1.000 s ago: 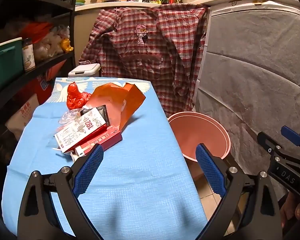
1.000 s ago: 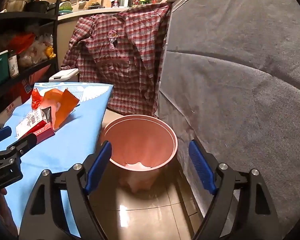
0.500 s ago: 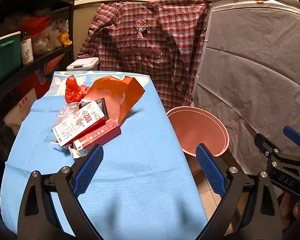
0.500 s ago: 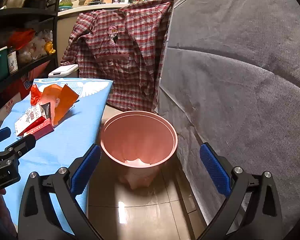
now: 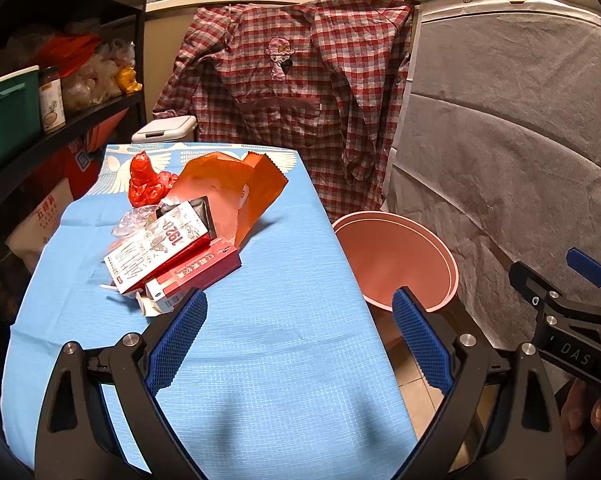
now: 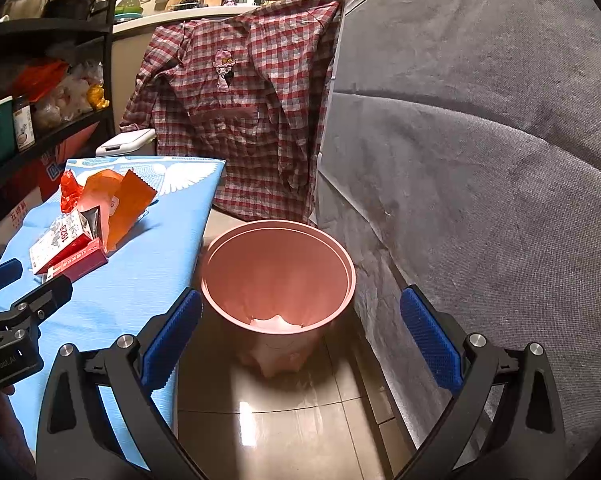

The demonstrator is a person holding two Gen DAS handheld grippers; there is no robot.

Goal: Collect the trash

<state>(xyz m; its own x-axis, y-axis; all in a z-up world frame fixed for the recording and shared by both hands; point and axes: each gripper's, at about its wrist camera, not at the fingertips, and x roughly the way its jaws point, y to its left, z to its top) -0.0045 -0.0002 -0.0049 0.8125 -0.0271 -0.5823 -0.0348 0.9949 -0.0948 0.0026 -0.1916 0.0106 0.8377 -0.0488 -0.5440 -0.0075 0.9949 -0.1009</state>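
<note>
Where blue cloth [image 5: 260, 360] ends, pink bin [image 6: 278, 276] on tile.

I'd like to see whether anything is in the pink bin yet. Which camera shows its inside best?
The right wrist view: the pink bin sits centred on the floor, and you look down to its bottom, where something pale lies. The left wrist view shows only part of the bin beside the table, its bottom hidden.
</note>
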